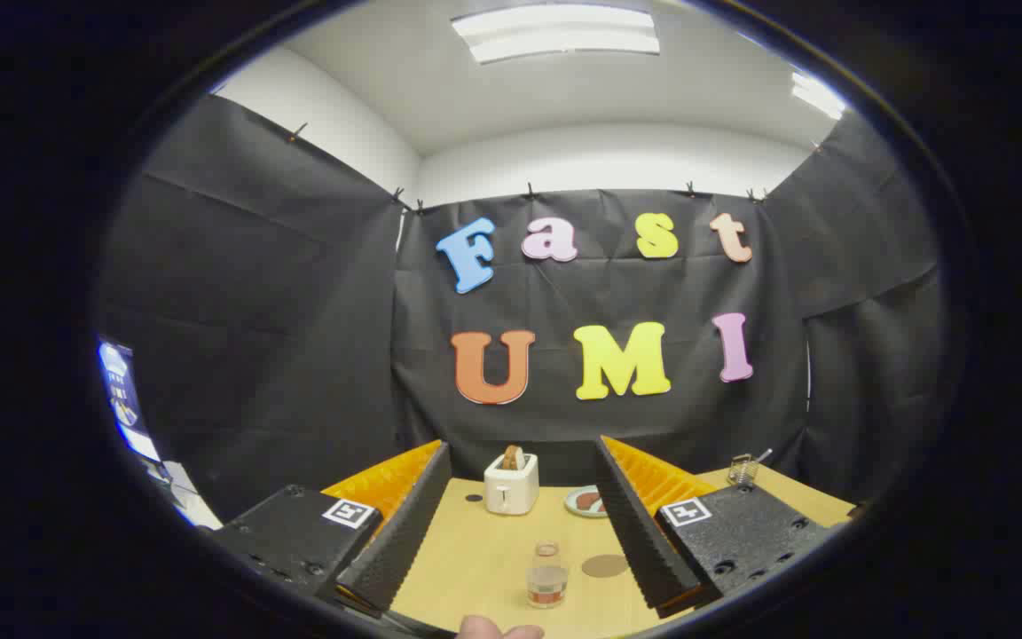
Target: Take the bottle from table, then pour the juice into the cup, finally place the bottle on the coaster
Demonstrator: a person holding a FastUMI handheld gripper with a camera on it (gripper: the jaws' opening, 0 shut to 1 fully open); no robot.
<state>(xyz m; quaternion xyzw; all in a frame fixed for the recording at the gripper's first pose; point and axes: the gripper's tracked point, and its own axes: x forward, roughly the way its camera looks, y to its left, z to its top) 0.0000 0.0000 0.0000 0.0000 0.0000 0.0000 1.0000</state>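
Observation:
My gripper is open, its two fingers spread wide above the wooden table with nothing between them. Below and between the fingers stands a small clear bottle with a little reddish juice at its bottom, upright on the table. Just right of the bottle lies a round brown coaster, flat and bare. The bottle stands apart from both fingers. I cannot make out a cup for certain.
A white toaster with bread in its slot stands at the table's far side. A plate with something brown lies right of it. A small wire holder sits at the far right corner. A fingertip shows at the near edge.

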